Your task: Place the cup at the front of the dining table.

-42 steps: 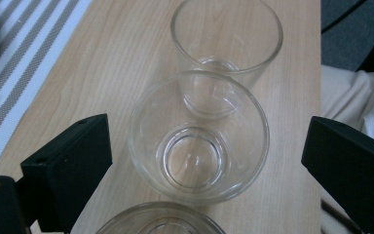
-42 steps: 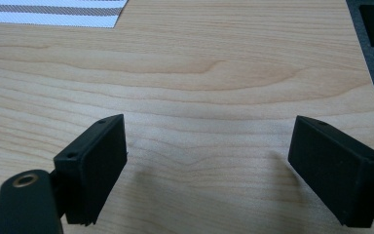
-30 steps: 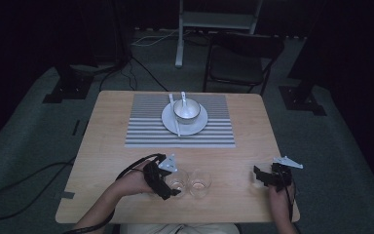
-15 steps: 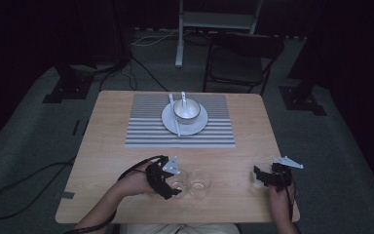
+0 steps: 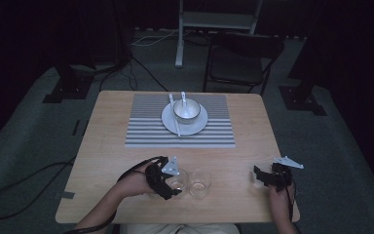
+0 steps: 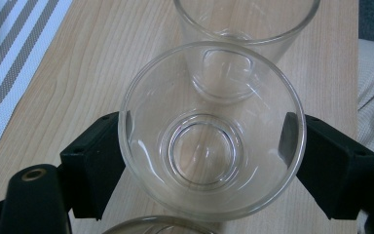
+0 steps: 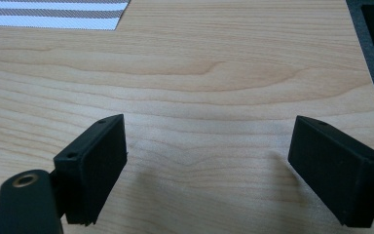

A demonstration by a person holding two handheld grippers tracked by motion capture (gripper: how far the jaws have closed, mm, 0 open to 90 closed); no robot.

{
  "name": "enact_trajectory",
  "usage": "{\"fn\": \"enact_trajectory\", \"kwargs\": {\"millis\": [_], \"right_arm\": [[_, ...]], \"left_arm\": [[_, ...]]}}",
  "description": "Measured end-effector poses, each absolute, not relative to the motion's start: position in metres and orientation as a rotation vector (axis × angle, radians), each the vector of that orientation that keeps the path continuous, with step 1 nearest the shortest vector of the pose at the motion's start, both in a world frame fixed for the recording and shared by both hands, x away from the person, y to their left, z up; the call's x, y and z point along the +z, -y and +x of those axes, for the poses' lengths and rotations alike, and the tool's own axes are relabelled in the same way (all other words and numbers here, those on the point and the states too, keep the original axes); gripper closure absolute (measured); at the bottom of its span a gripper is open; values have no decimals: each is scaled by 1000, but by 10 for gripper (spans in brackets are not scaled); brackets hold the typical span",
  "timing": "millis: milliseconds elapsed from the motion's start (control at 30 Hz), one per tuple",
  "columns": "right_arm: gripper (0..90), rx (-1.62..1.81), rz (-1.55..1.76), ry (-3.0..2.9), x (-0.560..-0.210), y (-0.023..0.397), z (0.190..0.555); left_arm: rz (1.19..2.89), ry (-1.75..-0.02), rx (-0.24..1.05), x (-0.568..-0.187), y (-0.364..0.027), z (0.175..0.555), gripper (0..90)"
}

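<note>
Tabletop (image 5: 102, 161) of pale wood is lying under dim light, with dark floor all around it. At the near left, the left tongs (image 5: 168, 181) are reaching in from a person's hand, their black jaws spread around a clear glass (image 6: 209, 131), one jaw at each side of its wall. Whether they are pressing it or merely bracketing it cannot be told. A second glass (image 5: 199, 183) is standing just beside it to the right, so the jaws are likely coming from the side to avoid bumping it. Farther off, at the middle, a striped placemat (image 5: 146, 131) is carrying a white plate (image 5: 197, 127) with a bowl (image 5: 186, 110) on it, apparently set as a place setting. At the near right, the right tongs (image 5: 265, 176) are sitting wide open and holding nothing, close to the tabletop's right edge. Bare wood is lying open between the glasses and the right tongs, and between glasses and placemat.
</note>
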State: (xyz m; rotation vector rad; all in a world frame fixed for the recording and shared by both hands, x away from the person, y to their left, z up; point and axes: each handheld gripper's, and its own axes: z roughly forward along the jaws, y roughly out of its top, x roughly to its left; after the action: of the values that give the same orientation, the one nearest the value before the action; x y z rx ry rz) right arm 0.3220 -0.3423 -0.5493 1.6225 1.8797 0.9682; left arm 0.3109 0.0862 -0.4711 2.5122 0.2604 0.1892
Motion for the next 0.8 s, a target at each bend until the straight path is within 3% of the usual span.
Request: {"fn": "enact_trajectory", "kwargs": {"millis": [800], "right_arm": [[136, 965, 1624, -1882, -549, 342, 322]], "left_arm": [[2461, -234, 198, -446, -86, 330, 186]]}}
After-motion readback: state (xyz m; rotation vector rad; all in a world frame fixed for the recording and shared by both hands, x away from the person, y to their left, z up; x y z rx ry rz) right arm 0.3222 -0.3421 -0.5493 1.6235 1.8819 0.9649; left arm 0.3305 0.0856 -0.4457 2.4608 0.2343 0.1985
